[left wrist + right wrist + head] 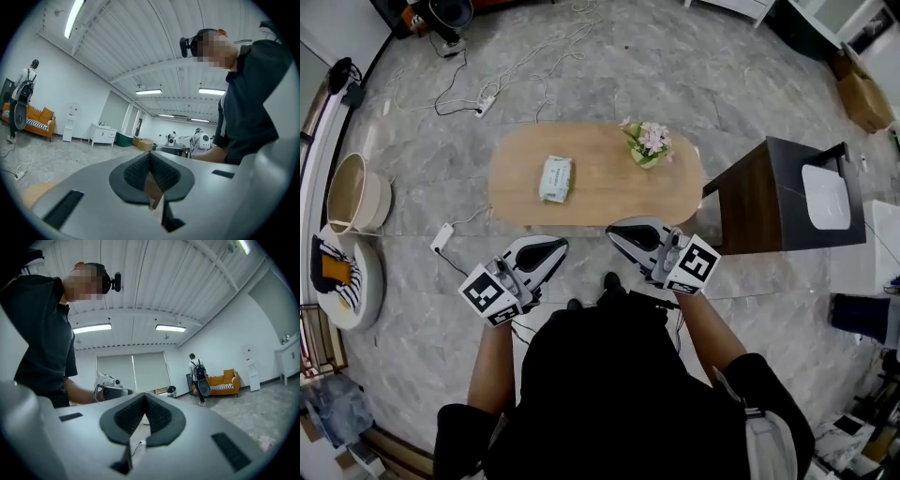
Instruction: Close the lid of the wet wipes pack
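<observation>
The wet wipes pack (555,178), white with a pale green label, lies flat on the left half of the oval wooden table (600,202). Its lid is too small to make out. My left gripper (551,249) and right gripper (621,234) are held close to my body, short of the table's near edge, both apart from the pack. In the left gripper view the left gripper (150,158) has its pads pressed together with nothing between them. The right gripper (144,398) is likewise shut and holds nothing. Neither gripper view shows the pack.
A small pot of pink flowers (649,142) stands on the table's right end. A dark side table (773,197) sits just right of it. Power strips (442,236) and cables (516,70) lie on the floor to the left, near a round basket (352,192).
</observation>
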Demonstrator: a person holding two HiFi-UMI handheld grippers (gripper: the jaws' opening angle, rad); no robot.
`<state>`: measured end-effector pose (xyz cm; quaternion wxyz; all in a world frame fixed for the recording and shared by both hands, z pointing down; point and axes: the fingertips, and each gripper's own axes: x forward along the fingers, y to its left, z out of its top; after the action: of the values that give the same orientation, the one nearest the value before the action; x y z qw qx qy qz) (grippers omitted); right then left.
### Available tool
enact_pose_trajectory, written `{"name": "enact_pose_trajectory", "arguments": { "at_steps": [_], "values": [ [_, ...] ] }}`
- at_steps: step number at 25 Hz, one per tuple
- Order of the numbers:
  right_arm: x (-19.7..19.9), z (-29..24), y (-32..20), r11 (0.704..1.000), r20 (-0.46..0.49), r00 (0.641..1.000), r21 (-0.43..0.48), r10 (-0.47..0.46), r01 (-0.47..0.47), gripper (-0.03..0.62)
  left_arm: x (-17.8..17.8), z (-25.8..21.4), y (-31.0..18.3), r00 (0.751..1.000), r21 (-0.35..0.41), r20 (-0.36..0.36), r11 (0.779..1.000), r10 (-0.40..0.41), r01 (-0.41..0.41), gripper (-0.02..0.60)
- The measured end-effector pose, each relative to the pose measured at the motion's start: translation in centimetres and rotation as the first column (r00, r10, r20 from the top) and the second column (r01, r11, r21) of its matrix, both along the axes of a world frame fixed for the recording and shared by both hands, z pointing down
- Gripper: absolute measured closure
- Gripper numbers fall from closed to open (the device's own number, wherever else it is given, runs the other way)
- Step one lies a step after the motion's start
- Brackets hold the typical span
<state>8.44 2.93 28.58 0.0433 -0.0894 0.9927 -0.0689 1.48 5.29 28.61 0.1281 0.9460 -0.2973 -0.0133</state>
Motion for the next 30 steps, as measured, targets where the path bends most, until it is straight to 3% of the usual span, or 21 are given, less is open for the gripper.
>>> {"name": "enact_pose_trajectory", "arguments": {
  "at_steps": [6,12,24,30],
  "values": [
    [-3.0,-1.9,4.4,0.999,0.009,0.999,-0.008,0.039,-0.039,0.585,-3.4,-0.7,4.1,0.999,-0.002,-0.042,1.0,-0.013,0.013,0.566],
    [-5.9,-0.4,9.3,0.998,-0.045,0.997,-0.001,0.057,-0.057,0.585,-7.3,2.3,9.0,0.997,-0.055,-0.063,0.998,-0.034,0.031,0.566],
    [-6.5,0.4,13.3,0.996,-0.119,0.989,0.03,0.087,-0.084,0.585,-5.6,2.6,12.1,0.996,-0.034,-0.066,0.997,0.064,-0.066,0.566],
    [-5.1,2.2,14.2,0.987,-0.163,0.973,0.033,0.161,-0.158,0.585,-4.3,3.5,12.7,0.991,-0.057,-0.047,0.99,0.125,-0.127,0.566]
  ]
}}
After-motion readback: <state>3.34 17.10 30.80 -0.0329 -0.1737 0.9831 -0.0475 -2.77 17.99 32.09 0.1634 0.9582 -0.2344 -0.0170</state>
